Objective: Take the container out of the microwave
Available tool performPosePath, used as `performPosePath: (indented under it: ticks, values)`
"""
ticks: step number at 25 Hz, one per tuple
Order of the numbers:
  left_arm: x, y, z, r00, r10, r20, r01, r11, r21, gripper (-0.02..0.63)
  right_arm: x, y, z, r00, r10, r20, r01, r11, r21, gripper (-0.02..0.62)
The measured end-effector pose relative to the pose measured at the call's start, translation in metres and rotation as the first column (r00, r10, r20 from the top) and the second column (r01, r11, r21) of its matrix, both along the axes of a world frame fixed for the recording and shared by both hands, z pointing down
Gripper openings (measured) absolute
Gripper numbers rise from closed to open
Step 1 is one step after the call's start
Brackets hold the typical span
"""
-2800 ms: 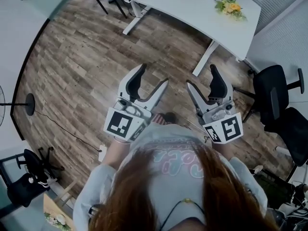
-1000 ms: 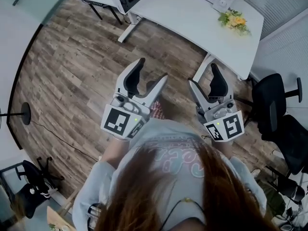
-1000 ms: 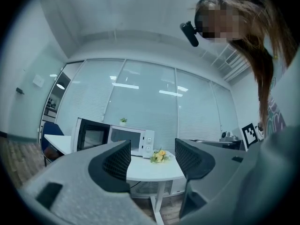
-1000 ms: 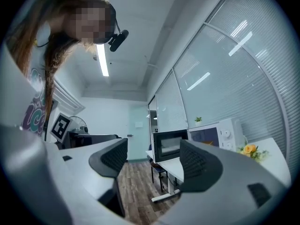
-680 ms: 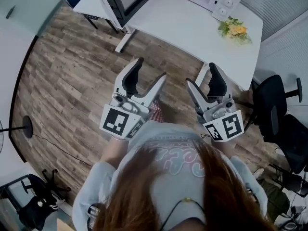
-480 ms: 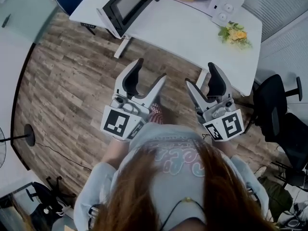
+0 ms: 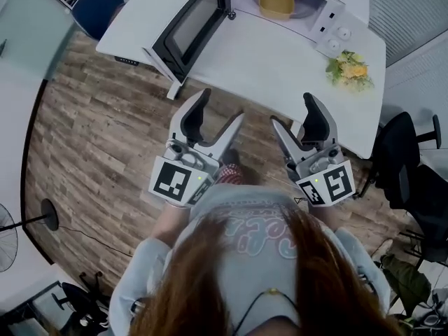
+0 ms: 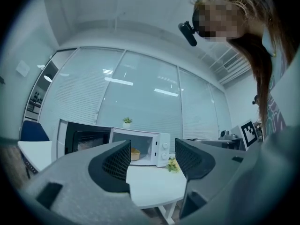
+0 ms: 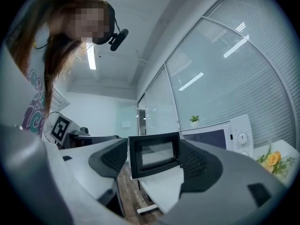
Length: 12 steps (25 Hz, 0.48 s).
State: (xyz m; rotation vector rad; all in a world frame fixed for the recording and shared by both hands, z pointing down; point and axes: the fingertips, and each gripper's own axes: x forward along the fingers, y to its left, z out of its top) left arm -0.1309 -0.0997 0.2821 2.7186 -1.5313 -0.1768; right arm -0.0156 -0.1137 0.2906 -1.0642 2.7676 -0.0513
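Both tools stay wide and empty: the left hand-held gripper (image 7: pixel 220 110) and the right hand-held gripper (image 7: pixel 292 112) hang well short of the microwave (image 7: pixel 332 33). What changes is our view. The microwave, cut off at the top edge a moment ago, now shows whole on the white surface (image 7: pixel 266 68), its door (image 7: pixel 192 26) swung open. The yellow container (image 7: pixel 276 1) sits inside the microwave. We judge the approach under way, with the reach in still to come.

We stand on a floor (image 7: pixel 84 145) of grey-brown wood planks. Ahead of us is a white table (image 7: pixel 280 61), with a blue chair (image 7: pixel 98 5) beyond its left end and black office chairs (image 7: pixel 395 152) on our right. Behind the table we see glass panels (image 8: pixel 140 102) with blinds. A strip light (image 9: pixel 91 55) glows on the ceiling.
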Motion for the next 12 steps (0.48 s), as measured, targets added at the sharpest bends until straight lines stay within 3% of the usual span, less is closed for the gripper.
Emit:
performPosePath:
  ticks: [12]
  values:
    - [-0.014, -0.073, 0.009, 0.994, 0.109, -0.002, -0.109, 0.994, -0.025, 0.267, -0.018, -0.062, 0.008, 0.996, 0.093, 0.008, -0.093, 0.995, -0.024, 0.334]
